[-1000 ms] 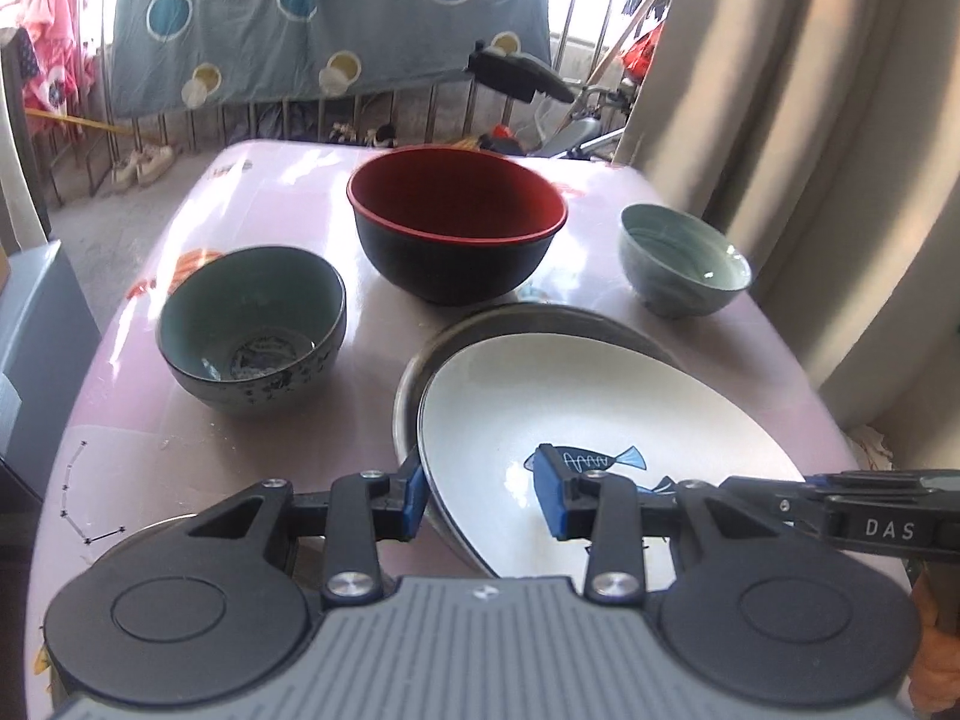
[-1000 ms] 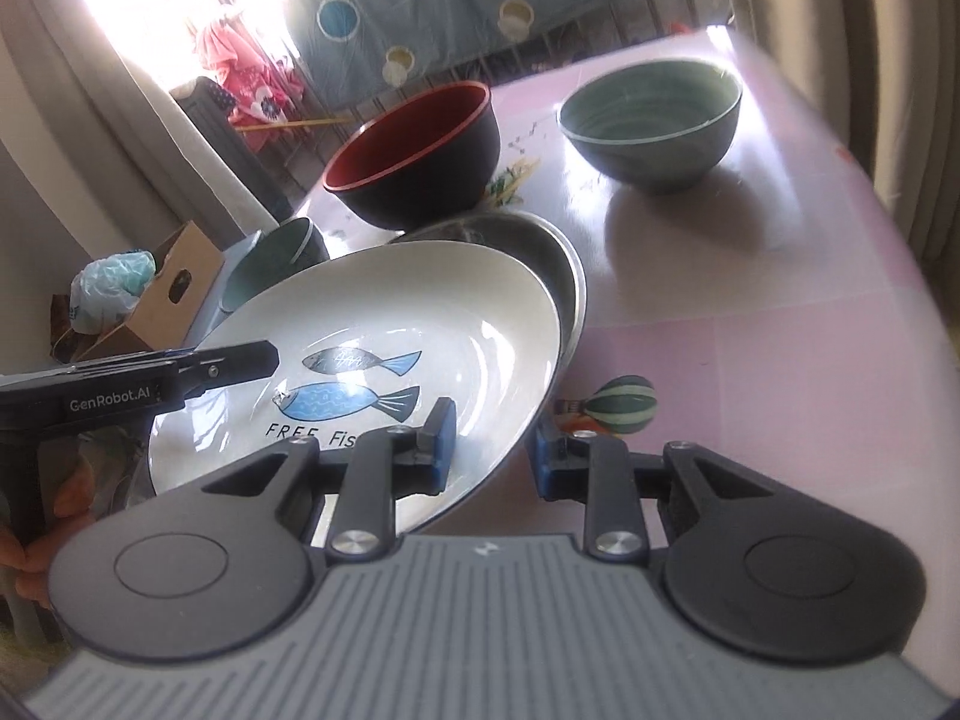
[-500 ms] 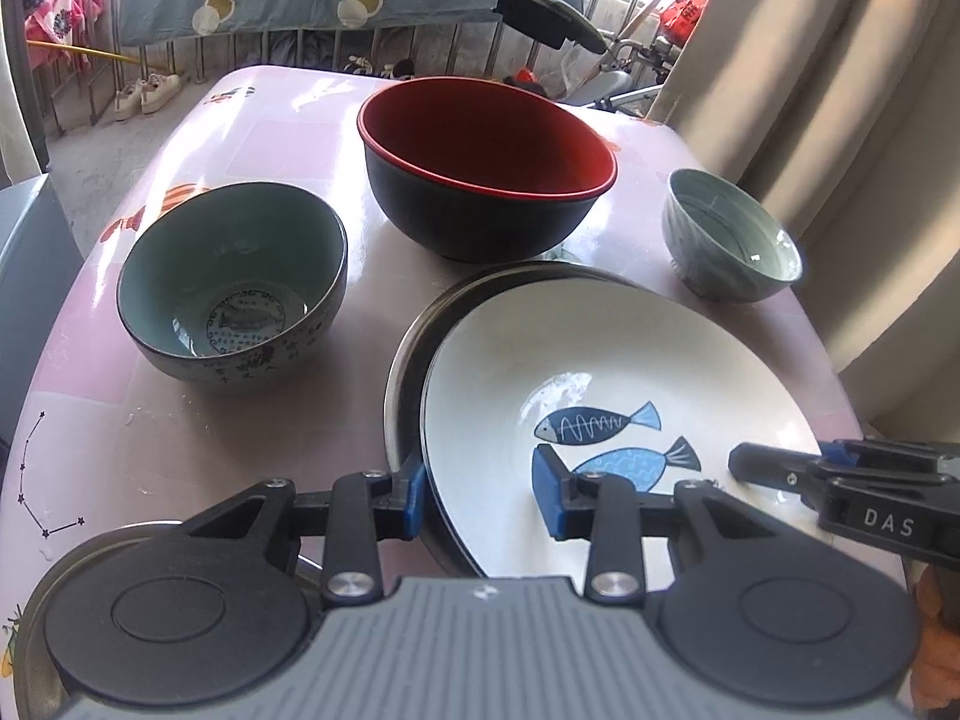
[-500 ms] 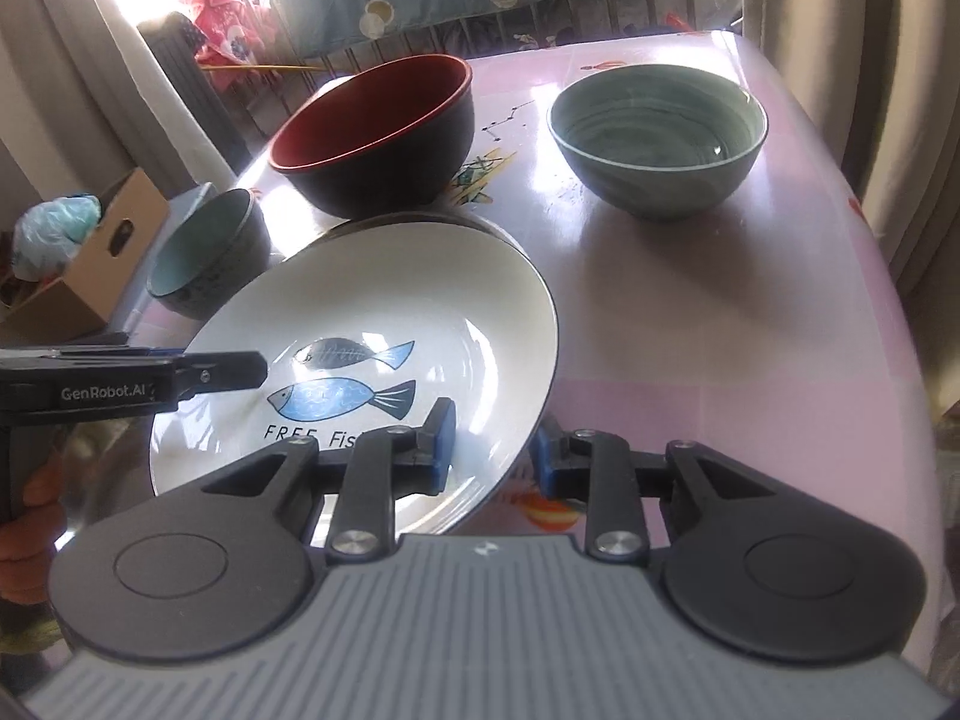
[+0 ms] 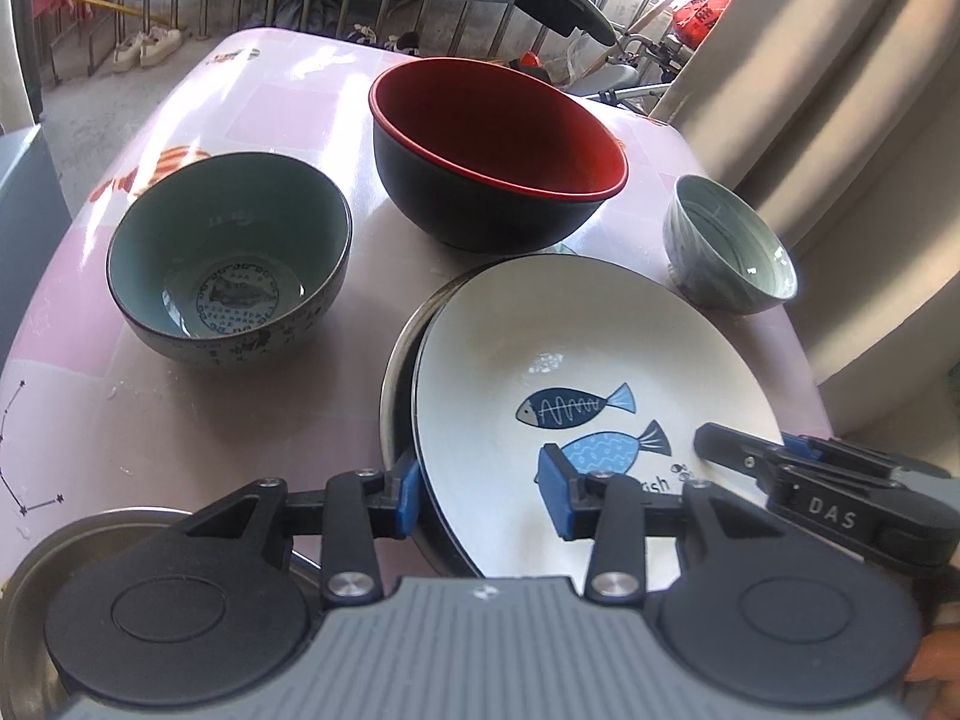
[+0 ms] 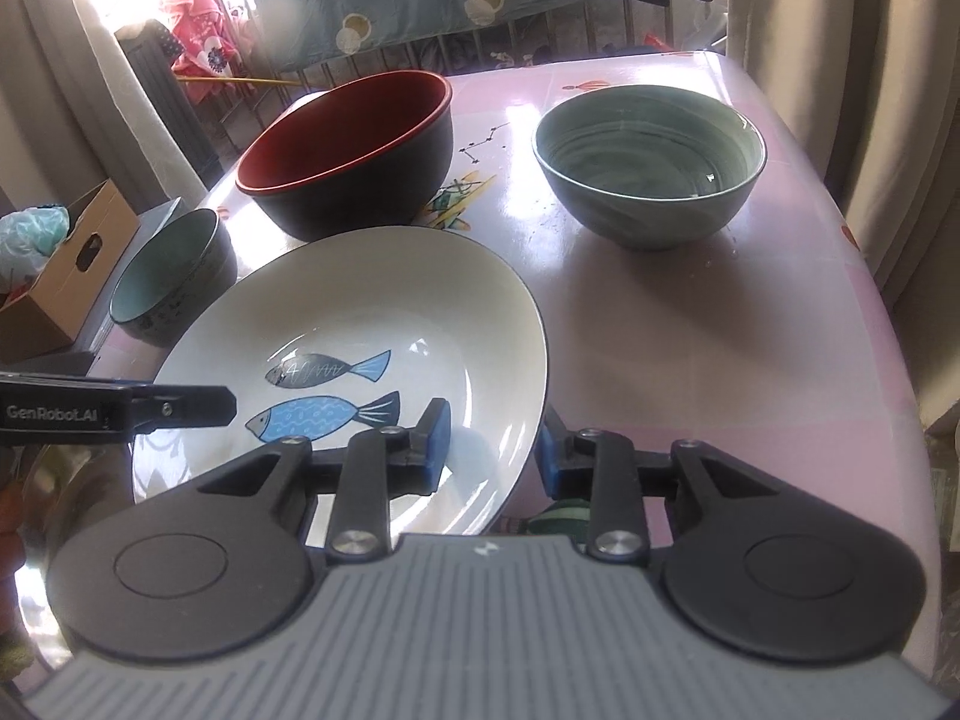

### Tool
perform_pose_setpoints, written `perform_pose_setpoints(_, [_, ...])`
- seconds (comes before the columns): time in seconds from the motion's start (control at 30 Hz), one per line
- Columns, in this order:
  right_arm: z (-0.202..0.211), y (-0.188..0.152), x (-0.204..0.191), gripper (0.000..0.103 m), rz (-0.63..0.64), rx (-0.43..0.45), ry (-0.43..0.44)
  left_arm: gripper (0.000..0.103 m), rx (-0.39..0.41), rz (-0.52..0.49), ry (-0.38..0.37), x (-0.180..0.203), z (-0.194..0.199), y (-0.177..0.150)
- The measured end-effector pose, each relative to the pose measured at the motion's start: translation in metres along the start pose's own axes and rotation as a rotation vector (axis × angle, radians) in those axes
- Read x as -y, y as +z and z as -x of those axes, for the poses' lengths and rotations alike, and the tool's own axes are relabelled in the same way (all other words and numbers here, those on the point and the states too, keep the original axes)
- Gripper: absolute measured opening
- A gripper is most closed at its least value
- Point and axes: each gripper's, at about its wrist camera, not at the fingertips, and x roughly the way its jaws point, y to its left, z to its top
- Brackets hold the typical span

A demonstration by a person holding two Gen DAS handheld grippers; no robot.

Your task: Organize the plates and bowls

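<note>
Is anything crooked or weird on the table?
Yes. The white fish-painted plate sits off-centre in the round metal pan beneath it, so only the pan's left rim shows. Both grippers, left and right, straddle the plate's edge. Nothing looks spilled or broken.

The fish plate (image 5: pixel 576 360) looks like glazed ceramic, white and glossy, catching window glare. Under it, the metal dish (image 5: pixel 393 396) shows a dull brushed steel rim. The red bowl (image 5: pixel 492 150) has a smooth lacquer-like finish, matt black outside. The two green bowls (image 6: pixel 648 162) (image 5: pixel 228 258) are shiny glazed pottery. The tablecloth (image 6: pixel 720 330) appears to be slick, reflective plastic. A cardboard box (image 6: pixel 60 276) looks matt and papery. The curtains (image 5: pixel 840 120) are soft cloth.
</note>
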Motion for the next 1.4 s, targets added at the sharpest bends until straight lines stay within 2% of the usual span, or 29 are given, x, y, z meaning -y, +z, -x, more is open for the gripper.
perform_pose_setpoints(0.17, [-0.003, 0.001, -0.001, 0.029, 0.000, 0.001, -0.006, 0.055, -0.011, 0.022, -0.030, 0.001, 0.006, 0.003])
perform_pose_setpoints(0.3, [-0.007, 0.000, 0.000, 0.029, -0.009, -0.003, -0.008, 0.069, -0.007, -0.004, 0.009, 0.006, 0.010, 0.004])
perform_pose_setpoints(0.33, [-0.008, -0.001, 0.000, 0.029, -0.011, -0.007, -0.013, 0.069, -0.011, -0.008, 0.029, 0.005, 0.010, 0.004])
perform_pose_setpoints(0.47, [-0.012, -0.005, 0.002, 0.028, -0.029, -0.011, 0.001, 0.070, 0.020, -0.023, 0.021, 0.003, 0.016, 0.001])
perform_pose_setpoints(0.63, [-0.013, -0.006, 0.000, 0.028, -0.024, 0.000, -0.011, 0.072, 0.044, -0.061, 0.048, 0.007, 0.018, 0.000])
perform_pose_setpoints(0.93, [-0.016, -0.002, 0.009, 0.028, -0.082, -0.003, 0.028, 0.072, 0.014, -0.063, 0.084, 0.013, -0.002, 0.007])
perform_pose_setpoints(1.23, [-0.019, 0.003, 0.012, 0.028, -0.105, -0.012, 0.070, 0.077, 0.007, -0.132, 0.139, 0.023, -0.014, 0.005])
perform_pose_setpoints(1.4, [-0.021, 0.001, 0.014, 0.029, -0.126, -0.030, 0.099, 0.077, -0.003, -0.128, 0.123, 0.022, -0.014, 0.005])
